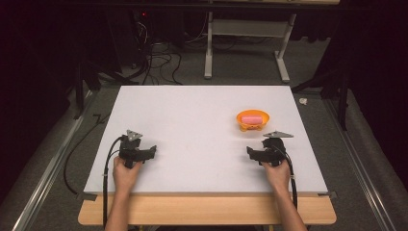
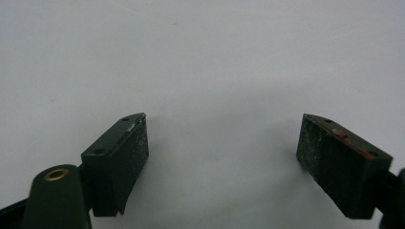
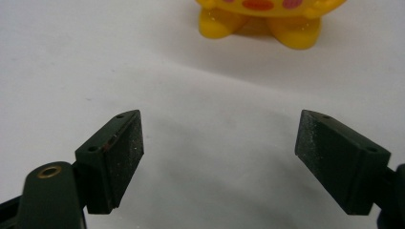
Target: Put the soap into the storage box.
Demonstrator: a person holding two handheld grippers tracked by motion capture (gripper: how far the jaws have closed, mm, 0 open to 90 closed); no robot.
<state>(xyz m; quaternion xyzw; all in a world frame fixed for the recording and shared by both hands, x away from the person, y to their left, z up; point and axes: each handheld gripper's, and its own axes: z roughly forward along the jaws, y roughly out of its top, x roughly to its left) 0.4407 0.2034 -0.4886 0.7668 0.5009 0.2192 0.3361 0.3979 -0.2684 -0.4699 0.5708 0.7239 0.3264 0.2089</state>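
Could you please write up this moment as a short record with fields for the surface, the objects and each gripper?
surface: white board on a wooden table
bowl: orange bowl, right half of the board, standing on small feet
contents: pink block inside the bowl
left gripper: open, holding nothing, over bare board
right gripper: open, holding nothing, facing the bowl, apart from it
hands: one on each gripper, at the near edge

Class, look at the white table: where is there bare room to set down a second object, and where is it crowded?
Most of the white board is bare: the whole left half beyond the left tongs, the far edge, and the middle strip between left and right tongs. The only crowded patch is right of centre, where the orange bowl holding a pink object stands just beyond the right tongs.
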